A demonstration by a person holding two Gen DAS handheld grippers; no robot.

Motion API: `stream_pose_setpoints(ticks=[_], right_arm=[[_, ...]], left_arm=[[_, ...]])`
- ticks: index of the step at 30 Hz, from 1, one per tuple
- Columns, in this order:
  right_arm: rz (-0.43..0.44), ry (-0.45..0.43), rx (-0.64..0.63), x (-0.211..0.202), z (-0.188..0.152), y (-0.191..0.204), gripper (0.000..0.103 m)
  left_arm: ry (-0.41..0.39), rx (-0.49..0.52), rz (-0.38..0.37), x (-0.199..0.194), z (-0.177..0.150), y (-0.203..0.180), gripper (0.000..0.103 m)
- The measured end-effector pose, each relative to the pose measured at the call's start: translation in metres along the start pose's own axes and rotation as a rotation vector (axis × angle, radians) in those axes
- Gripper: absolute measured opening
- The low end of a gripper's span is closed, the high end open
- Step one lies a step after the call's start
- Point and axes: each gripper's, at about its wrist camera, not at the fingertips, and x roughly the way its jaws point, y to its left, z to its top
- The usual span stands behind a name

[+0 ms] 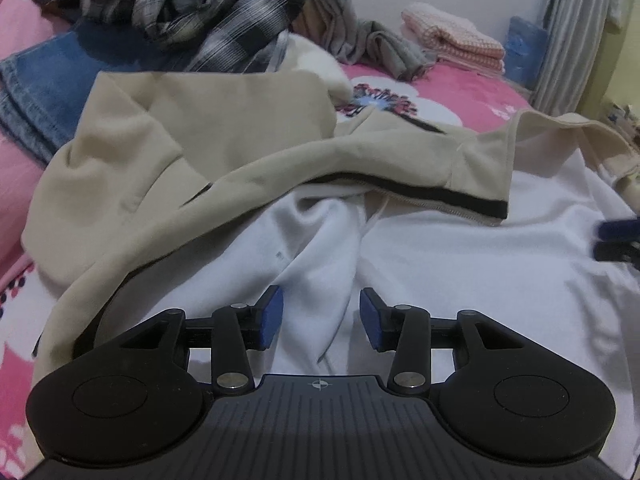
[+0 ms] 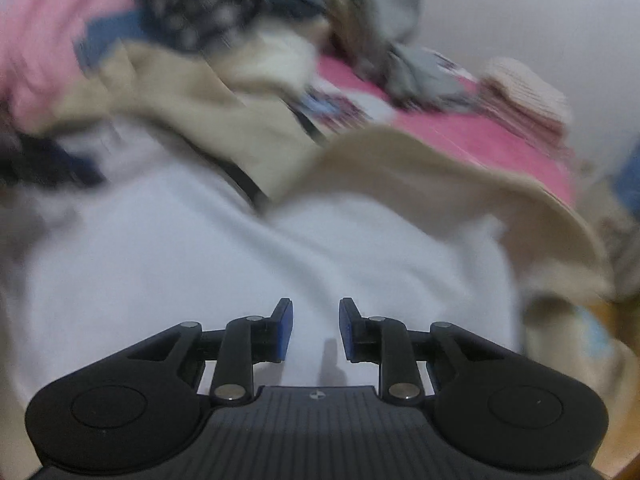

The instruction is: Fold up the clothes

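Beige zip-up jacket spread open on the pink floral bedspread, white fleece lining facing up, dark zipper tape running along one turned-over front edge. Left gripper low over the white lining, blue pads well apart, nothing between them, a soft fold of fleece rising just ahead. Right gripper likewise over the lining, jaws parted a little less widely, empty; that view heavily blurred. Beyond the jacket: blue jeans at left, a crumpled plaid shirt, a grey garment, and a folded pink checked cloth near the wall. Striped curtain hanging at right.
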Motion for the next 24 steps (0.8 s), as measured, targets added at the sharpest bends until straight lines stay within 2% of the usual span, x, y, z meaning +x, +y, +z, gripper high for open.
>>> stream_pose_setpoints(ticks=[3,8,11,15,19,22,24], right_arm=[[0.08,-0.026,-0.037,0.032,0.028,0.012,0.026],[0.025,0.011,-0.078,0.108,0.066,0.007,0.025],[0.029,-0.036,-0.025,0.134,0.092,-0.01,0.024],[0.084,-0.121,0.079,0.151,0.123,-0.03,0.024],[0.118,-0.139,0.102,0.181,0.139,-0.033,0.023],[0.17,-0.13,0.191,0.204,0.142,-0.043,0.024],[0.189,-0.12,0.228,0.204,0.139,-0.048,0.024]], left_arm=[[-0.015,0.011,0.001,0.004,0.004,-0.003,0.043],[-0.043,0.041,0.006,0.009,0.013,-0.004,0.043],[-0.049,0.028,0.004,0.014,0.022,0.0,0.043],[-0.043,0.005,0.001,0.024,0.031,0.004,0.043],[-0.047,0.032,0.013,0.033,0.031,0.0,0.043],[-0.052,0.042,0.016,0.036,0.03,0.0,0.043],[-0.056,0.045,0.016,0.037,0.03,0.0,0.044]])
